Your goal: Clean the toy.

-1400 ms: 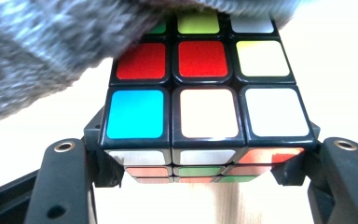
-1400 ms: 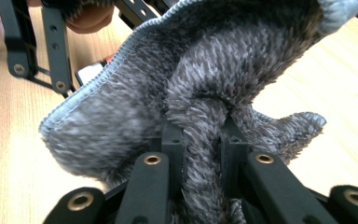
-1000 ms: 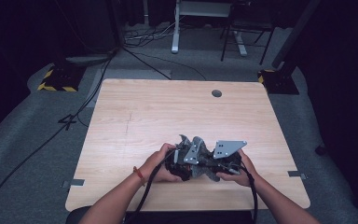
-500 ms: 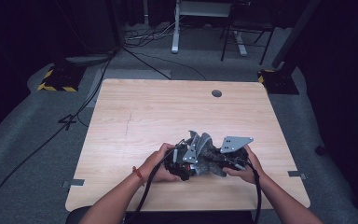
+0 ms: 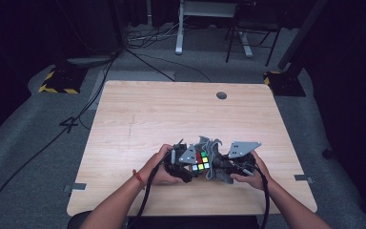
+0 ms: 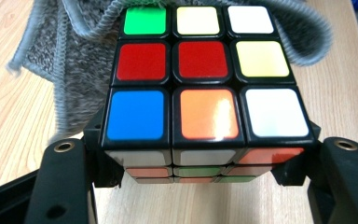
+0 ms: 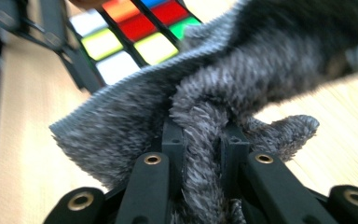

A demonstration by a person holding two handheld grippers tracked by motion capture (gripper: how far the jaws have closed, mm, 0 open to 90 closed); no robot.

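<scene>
A scrambled puzzle cube (image 5: 201, 161) (image 6: 205, 88) sits near the table's front edge, clamped between the jaws of my left gripper (image 5: 187, 164) (image 6: 205, 163). Its top face shows green, red, blue, orange, yellow and white stickers. A grey fuzzy cloth (image 5: 213, 151) (image 7: 242, 84) lies bunched against the cube's far and right sides. My right gripper (image 5: 228, 167) (image 7: 204, 154) is shut on a fold of that cloth, right beside the cube (image 7: 130, 32). In the left gripper view the cloth (image 6: 70, 60) drapes behind the cube.
The wooden table (image 5: 171, 114) has a round cable hole (image 5: 221, 95) near its far edge. Cables (image 5: 143, 200) trail off the front edge from both grippers. Beyond the table stand desk legs (image 5: 178, 28) and a yellow-black striped base (image 5: 57, 81) on the floor.
The cloth has been drawn rightward off the cube's top, so the coloured stickers show from above. My right gripper has shifted slightly to the right.
</scene>
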